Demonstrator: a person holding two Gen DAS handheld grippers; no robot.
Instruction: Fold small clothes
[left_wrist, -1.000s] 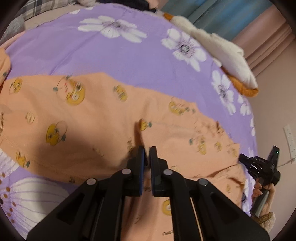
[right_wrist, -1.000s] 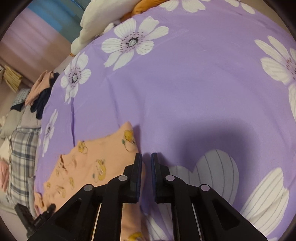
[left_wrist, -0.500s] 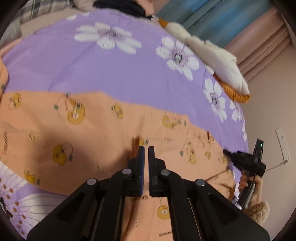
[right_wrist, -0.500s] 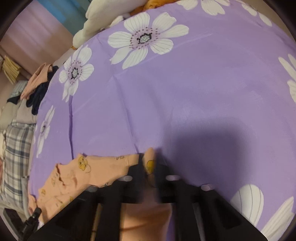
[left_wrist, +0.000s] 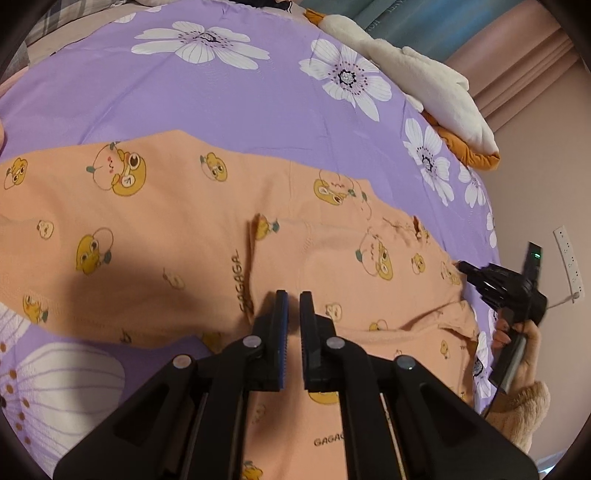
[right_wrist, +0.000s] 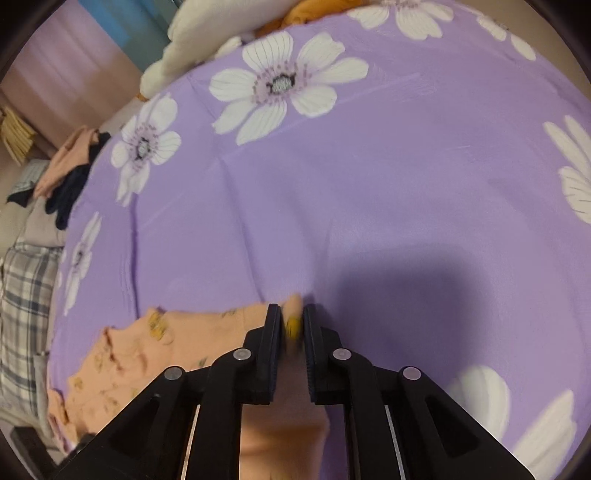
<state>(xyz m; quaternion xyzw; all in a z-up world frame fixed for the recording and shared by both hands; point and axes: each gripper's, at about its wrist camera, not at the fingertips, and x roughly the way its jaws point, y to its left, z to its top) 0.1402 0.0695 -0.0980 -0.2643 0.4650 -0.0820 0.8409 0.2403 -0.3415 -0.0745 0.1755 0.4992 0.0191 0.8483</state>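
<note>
An orange garment with yellow cartoon prints lies spread across the purple flowered bedsheet. My left gripper sits low over its near middle beside a raised fold. Its jaws are opening slightly, with a narrow gap and thin cloth in it. At the garment's right end, a hand holds my right gripper. In the right wrist view the right gripper pinches a corner of the garment, a yellow print showing between the pads; these jaws are opening too.
A cream and orange plush blanket lies at the bed's far edge. A plaid cloth and a pile of dark and pink clothes sit off the bed's left side. Open sheet stretches beyond the garment.
The garment's corner, which lay left of the right fingers a second ago, now sits between them. The left gripper's view has shifted slightly over the garment.
</note>
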